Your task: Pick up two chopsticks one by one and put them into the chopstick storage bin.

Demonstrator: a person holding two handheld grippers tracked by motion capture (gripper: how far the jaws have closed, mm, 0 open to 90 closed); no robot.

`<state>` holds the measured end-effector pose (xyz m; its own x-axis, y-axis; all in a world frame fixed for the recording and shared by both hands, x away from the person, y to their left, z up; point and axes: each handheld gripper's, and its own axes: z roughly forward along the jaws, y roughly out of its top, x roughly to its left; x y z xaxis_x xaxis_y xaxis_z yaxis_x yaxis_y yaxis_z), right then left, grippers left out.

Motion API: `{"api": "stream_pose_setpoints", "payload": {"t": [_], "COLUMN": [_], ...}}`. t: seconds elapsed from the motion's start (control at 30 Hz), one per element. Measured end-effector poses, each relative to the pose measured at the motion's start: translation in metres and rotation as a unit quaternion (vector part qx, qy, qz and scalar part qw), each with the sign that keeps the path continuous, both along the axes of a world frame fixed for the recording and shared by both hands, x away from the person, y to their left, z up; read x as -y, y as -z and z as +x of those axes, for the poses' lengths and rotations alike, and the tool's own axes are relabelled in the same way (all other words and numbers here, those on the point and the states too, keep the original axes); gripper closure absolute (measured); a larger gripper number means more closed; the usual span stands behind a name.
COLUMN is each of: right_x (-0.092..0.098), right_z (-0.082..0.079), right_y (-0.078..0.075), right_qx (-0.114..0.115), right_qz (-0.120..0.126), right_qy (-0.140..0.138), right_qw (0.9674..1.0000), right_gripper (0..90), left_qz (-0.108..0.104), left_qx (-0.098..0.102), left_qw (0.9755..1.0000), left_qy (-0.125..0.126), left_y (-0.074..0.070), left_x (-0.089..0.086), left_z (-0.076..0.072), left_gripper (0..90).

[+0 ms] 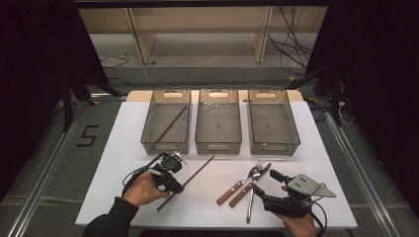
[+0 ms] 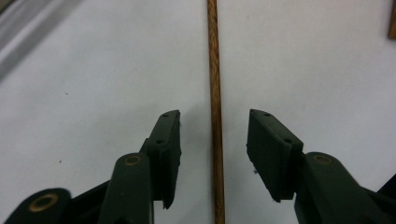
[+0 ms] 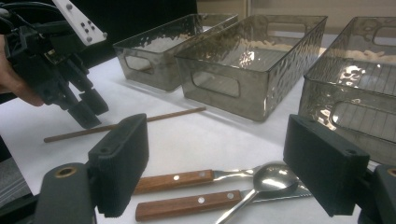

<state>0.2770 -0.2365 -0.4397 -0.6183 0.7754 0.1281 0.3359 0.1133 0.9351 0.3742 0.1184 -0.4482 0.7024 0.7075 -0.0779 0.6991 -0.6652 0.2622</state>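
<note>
A brown wooden chopstick point(image 1: 187, 181) lies slanted on the white table top point(image 1: 118, 148). My left gripper point(image 1: 179, 186) points down over its lower part. In the left gripper view the chopstick point(image 2: 215, 93) runs straight up between the two black pads point(image 2: 168, 144), with a gap on each side, so the left gripper point(image 2: 214, 140) is open around it. The right gripper view shows the same left gripper point(image 3: 88, 112) with its tips at the chopstick point(image 3: 154, 116). My right gripper point(image 1: 266, 183) is open wide, low over a spoon point(image 3: 275, 179) and two wooden-handled pieces of cutlery point(image 3: 173, 181).
Three smoky clear bins stand in a row at the back of the table: left point(image 1: 148, 123), middle point(image 1: 218, 147), right point(image 1: 274, 148). A second chopstick point(image 1: 172, 123) lies in the left bin. The cutlery point(image 1: 242, 190) lies at the front right.
</note>
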Motion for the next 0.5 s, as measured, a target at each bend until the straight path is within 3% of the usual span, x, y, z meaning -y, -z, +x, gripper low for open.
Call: {"api": "stream_pose_setpoints", "payload": {"t": [0.27, 0.5], "right_x": [0.000, 0.000], "right_z": [0.000, 0.000], "right_y": [0.000, 0.000], "right_qx": [0.000, 0.000], "right_qz": [0.000, -0.002], "right_qy": [0.000, -0.001], "right_qw": [1.0000, 1.0000], "right_gripper": [22.9, 23.0], "left_qz": [0.015, 0.025], "left_qx": [-0.014, -0.013], "left_qw": [0.9998, 0.9995], "left_qy": [0.009, 0.013], "left_y": [0.007, 0.012], "left_x": [0.003, 0.006], "left_z": [0.000, 0.000], "left_gripper": [64.0, 69.1]}}
